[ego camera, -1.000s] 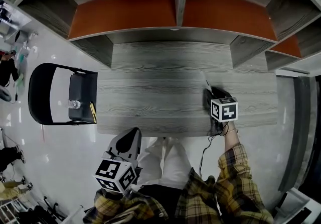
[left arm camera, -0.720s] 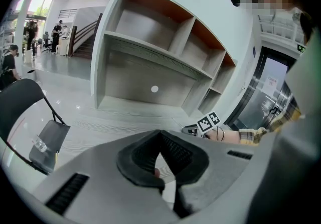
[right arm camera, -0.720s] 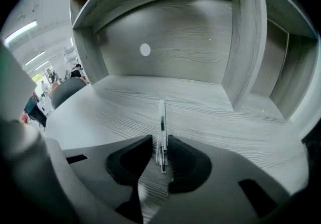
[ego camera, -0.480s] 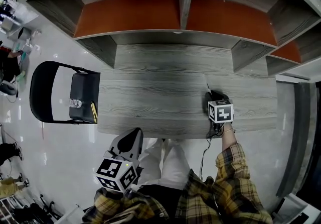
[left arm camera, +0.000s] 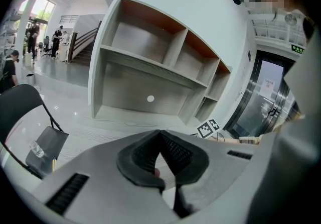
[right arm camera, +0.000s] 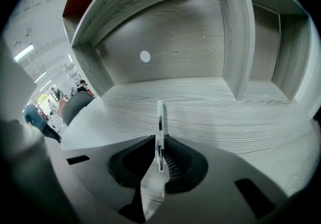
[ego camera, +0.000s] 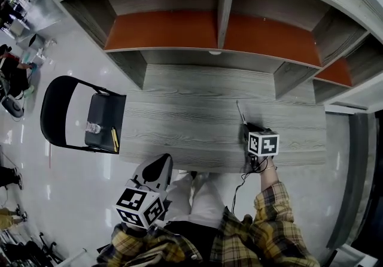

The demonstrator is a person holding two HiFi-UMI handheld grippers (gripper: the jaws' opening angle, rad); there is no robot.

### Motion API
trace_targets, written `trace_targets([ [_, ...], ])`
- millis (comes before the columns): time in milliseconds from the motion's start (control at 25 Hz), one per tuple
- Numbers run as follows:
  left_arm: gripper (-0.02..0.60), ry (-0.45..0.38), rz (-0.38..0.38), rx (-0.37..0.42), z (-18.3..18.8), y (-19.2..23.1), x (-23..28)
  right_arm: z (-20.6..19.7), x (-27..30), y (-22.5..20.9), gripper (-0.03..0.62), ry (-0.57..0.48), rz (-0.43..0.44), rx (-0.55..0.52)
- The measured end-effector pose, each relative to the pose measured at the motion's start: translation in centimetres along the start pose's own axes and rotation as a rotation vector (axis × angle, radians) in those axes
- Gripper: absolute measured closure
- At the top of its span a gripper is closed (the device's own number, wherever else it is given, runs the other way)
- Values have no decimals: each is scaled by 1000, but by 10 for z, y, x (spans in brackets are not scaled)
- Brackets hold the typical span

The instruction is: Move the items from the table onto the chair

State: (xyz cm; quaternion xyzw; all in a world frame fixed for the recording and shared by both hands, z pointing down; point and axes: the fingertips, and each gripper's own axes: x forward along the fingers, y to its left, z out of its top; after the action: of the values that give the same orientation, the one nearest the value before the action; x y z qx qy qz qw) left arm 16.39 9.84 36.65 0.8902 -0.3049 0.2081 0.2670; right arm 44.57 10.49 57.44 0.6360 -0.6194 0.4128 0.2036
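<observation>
- Right hand-held gripper [ego camera: 246, 127] is at the worktop's [ego camera: 179, 122] 4 o'clock edge, jaws clamped on a pen [right arm camera: 160, 122].
- The pen sticks out past the jaws toward 11 o'clock, over the worktop.
- Left hand-held gripper [left arm camera: 160, 160] is fully closed with nothing in it, low by the person's lap.
- Chair [ego camera: 105, 107] stands at the worktop's 9 o'clock end, with a clear bottle [ego camera: 91, 127] and a yellow pen [ego camera: 114, 139] on its seat.

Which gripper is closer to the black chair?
The left. The left gripper hovers near the chair seat, off the table front edge; the right gripper is far across the table, shut on a pen.
</observation>
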Motion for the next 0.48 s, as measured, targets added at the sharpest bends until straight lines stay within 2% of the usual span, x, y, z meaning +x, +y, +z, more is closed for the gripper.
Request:
trace_targets([
  [240, 578, -45, -4, 3, 5, -11, -3, 15, -29, 36, 528, -90, 85, 4],
  [480, 578, -81, 9, -29, 4, -6, -11, 30, -55, 90, 528, -151, 182, -45],
])
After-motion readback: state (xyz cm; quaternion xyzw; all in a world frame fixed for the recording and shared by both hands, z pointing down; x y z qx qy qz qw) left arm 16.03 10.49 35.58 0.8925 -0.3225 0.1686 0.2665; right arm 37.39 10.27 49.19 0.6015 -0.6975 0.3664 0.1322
